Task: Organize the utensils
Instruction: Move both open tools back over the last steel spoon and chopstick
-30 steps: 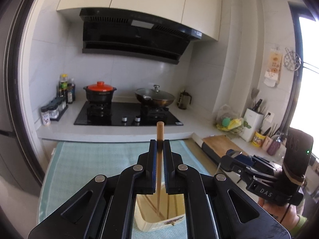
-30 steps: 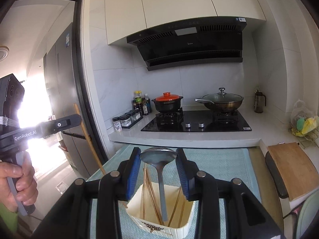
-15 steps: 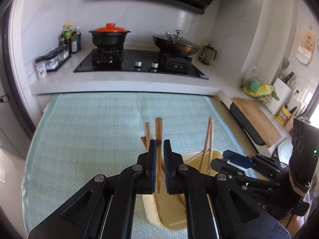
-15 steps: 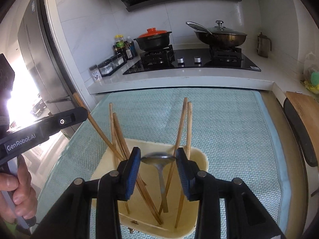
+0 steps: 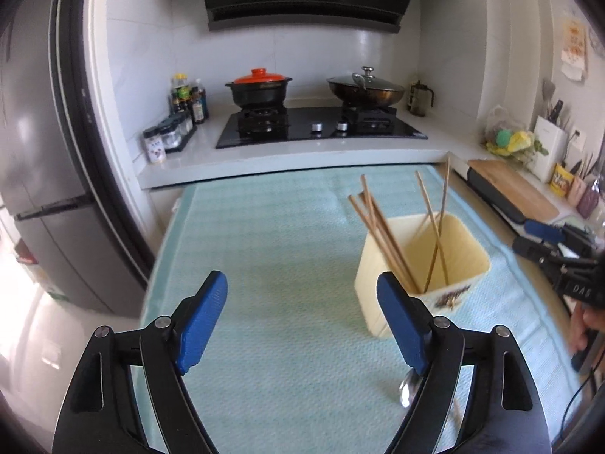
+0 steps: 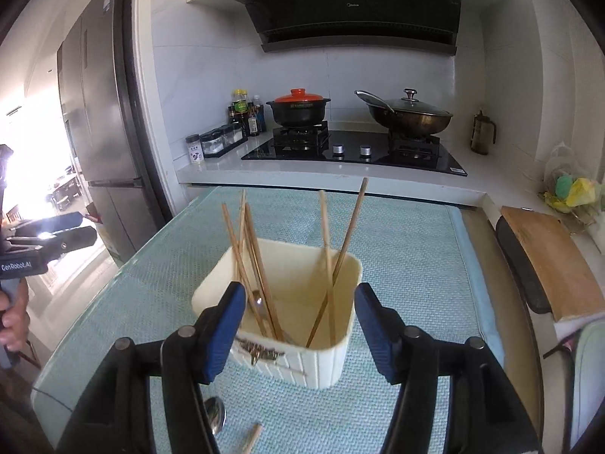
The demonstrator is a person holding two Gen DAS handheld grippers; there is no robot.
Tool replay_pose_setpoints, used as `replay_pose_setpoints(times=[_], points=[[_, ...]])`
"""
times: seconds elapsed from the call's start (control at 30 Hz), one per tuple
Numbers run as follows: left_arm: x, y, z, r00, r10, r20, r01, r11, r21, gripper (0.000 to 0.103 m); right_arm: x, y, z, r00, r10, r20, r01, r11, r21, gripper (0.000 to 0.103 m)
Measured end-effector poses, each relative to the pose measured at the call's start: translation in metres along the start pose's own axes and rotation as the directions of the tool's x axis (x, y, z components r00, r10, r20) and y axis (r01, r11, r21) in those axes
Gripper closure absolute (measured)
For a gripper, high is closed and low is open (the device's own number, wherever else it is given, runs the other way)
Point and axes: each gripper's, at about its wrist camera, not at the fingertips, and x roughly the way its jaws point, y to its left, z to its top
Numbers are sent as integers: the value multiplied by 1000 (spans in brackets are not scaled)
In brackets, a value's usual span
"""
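A cream utensil holder (image 5: 459, 265) (image 6: 332, 348) stands on the green mat and holds several wooden chopsticks (image 5: 382, 227) (image 6: 249, 249) and a metal spoon (image 6: 259, 302). My left gripper (image 5: 302, 325) is open and empty, to the left of the holder. My right gripper (image 6: 298, 325) is open and empty, just in front of the holder. A second metal spoon (image 6: 215, 418) (image 5: 408, 389) and a loose chopstick (image 6: 252, 435) lie on the mat near me.
The green mat (image 5: 264, 265) covers the table. Behind it a counter carries a hob (image 6: 351, 149), a black pot with a red lid (image 6: 298, 108) and a lidded wok (image 6: 410, 113). A wooden cutting board (image 6: 552, 261) lies at the right, a fridge (image 6: 98, 143) at the left.
My left gripper let go of its chopstick, opened and moved left of the holder. My right gripper released the spoon into the holder, opened wide and pulled back.
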Motion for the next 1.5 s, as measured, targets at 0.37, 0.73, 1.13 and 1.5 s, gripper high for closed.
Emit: replay_pose_setpoints(times=[0.37,0.73,1.13,1.5], points=[[-88,26,-98,995,101,-14,-100,994,32,7,-67,33,-105,998,-43,-47,40,996,-79,35],[-81,4,-167,998,-12,-60,1,983,-181,7,-100,50,-192,988,-144,-61,140,988,-72,35],[-76,9,-190,995,16,-100,-37,977,-212,7,-101,46,-217,985,-137,-103,138,990,-1,35],[-68,14,-201,991,28,-127,-58,971,-233,7,-101,66,-216,990,-113,-83,110,993,-44,35]])
